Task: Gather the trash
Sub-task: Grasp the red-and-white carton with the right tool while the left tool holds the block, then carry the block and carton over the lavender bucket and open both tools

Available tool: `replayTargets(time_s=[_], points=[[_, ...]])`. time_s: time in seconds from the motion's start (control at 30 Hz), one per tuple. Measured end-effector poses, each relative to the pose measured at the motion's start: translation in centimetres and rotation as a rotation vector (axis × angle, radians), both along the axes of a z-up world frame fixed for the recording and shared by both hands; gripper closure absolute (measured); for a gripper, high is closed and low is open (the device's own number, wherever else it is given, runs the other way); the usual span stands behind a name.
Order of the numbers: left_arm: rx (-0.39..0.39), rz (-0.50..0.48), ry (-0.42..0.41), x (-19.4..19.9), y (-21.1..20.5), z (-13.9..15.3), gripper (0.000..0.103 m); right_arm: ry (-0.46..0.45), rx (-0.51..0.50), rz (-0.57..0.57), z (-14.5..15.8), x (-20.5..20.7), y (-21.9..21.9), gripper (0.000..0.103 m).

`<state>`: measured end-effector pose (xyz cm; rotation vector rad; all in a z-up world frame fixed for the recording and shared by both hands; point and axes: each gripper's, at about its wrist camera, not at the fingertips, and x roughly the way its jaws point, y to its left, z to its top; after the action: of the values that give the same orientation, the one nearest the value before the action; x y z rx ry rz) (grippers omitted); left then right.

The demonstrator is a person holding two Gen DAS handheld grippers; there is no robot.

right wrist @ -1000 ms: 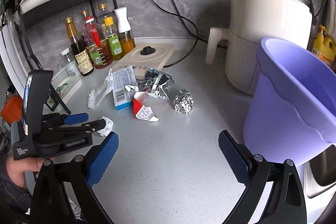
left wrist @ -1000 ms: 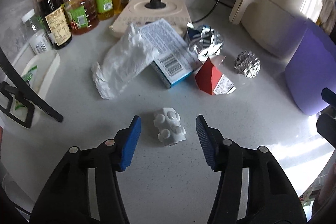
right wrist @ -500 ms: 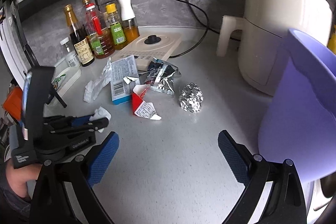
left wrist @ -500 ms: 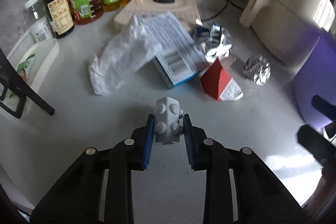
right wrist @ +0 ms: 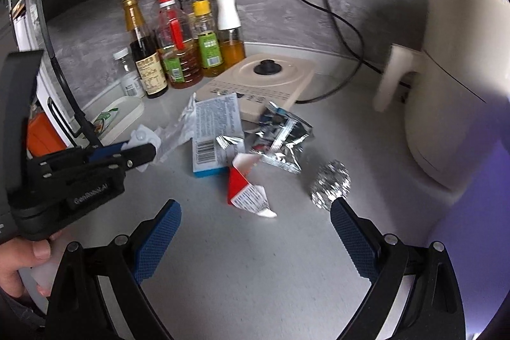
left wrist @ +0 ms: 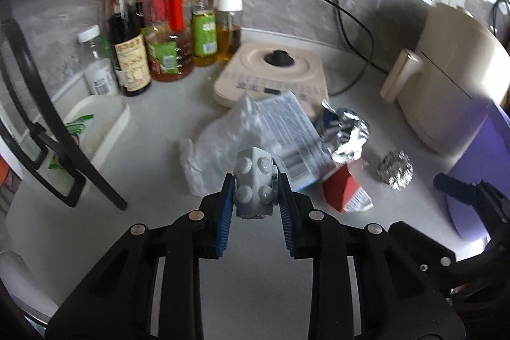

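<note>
1. Left hand-held gripper (left wrist: pixel 254 191), angled downward, clenches the white bubbled blister pack (left wrist: pixel 254 180), lifted above the grey tabletop (left wrist: pixel 159 123).
2. Right hand-held gripper (right wrist: pixel 255 231) points downward, jaws released, empty, above the tabletop near the crumpled foil ball (right wrist: pixel 331 184).

Left tool (left wrist: pixel 254 196) pinches white studded block (left wrist: pixel 254 185); foil ball (left wrist: pixel 394 169) on counter (left wrist: pixel 165 129).

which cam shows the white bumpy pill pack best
The left wrist view: the white blister pack sits centred and close between the left gripper pads, its bumps clear. In the right wrist view the pack is small and partly hidden behind that gripper's fingers, at the left edge.
</note>
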<state>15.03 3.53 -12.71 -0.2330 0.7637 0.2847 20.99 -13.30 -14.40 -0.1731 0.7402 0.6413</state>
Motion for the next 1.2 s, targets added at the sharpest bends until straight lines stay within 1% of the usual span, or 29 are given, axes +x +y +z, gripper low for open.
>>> replayTargets(time_s=[0.1,0.33,0.43,0.47,0.5,0.53,0.57,0.6,0.67,0.73,0.83,0.97,1.2], points=[[0.016,0.03,-0.012,-0.1,0.5,0.0,0.076,0.0,0.009,0.022,-0.2,0.6,0.9,0.012],[0.015,0.107,-0.023,-0.6,2.3,-0.9,0.076,0.003,0.009,0.07,-1.8,2.1,3.1,0.015],[0.009,0.129,-0.025,-0.9,2.7,-1.3,0.076,0.006,-0.011,0.079,-2.7,2.5,3.8,0.015],[0.006,0.134,-0.026,-1.0,2.8,-1.4,0.076,0.015,-0.021,0.083,-3.3,2.8,4.2,0.017],[0.005,0.138,-0.028,-1.2,2.8,-1.4,0.076,0.027,-0.029,0.088,-3.7,3.0,4.4,0.024],[0.002,0.14,-0.029,-1.3,2.9,-1.5,0.076,0.045,-0.038,0.097,-4.1,3.2,4.5,0.039],[-0.002,0.141,-0.031,-1.5,2.9,-1.6,0.076,0.084,-0.046,0.117,-4.7,3.4,4.7,0.053],[-0.004,0.14,-0.031,-1.6,2.9,-1.7,0.076,0.1,-0.046,0.119,-4.8,3.4,4.7,0.065],[-0.01,0.137,-0.032,-1.8,2.8,-1.8,0.076,0.084,-0.025,0.099,-4.4,3.0,4.1,0.065],[-0.017,0.131,-0.038,-2.1,2.7,-1.6,0.076,0.078,-0.008,0.122,-3.9,2.2,3.9,0.066],[-0.023,0.12,-0.052,-2.4,2.4,-0.8,0.076,0.037,-0.01,0.126,-2.5,0.6,3.5,0.066],[-0.02,0.089,-0.077,-2.6,1.7,0.8,0.076,0.012,0.017,0.111,-0.4,-0.6,2.7,0.066],[0.005,-0.001,-0.136,-2.2,-0.3,4.6,0.076,-0.05,0.071,0.051,3.6,-1.9,0.1,0.066]])
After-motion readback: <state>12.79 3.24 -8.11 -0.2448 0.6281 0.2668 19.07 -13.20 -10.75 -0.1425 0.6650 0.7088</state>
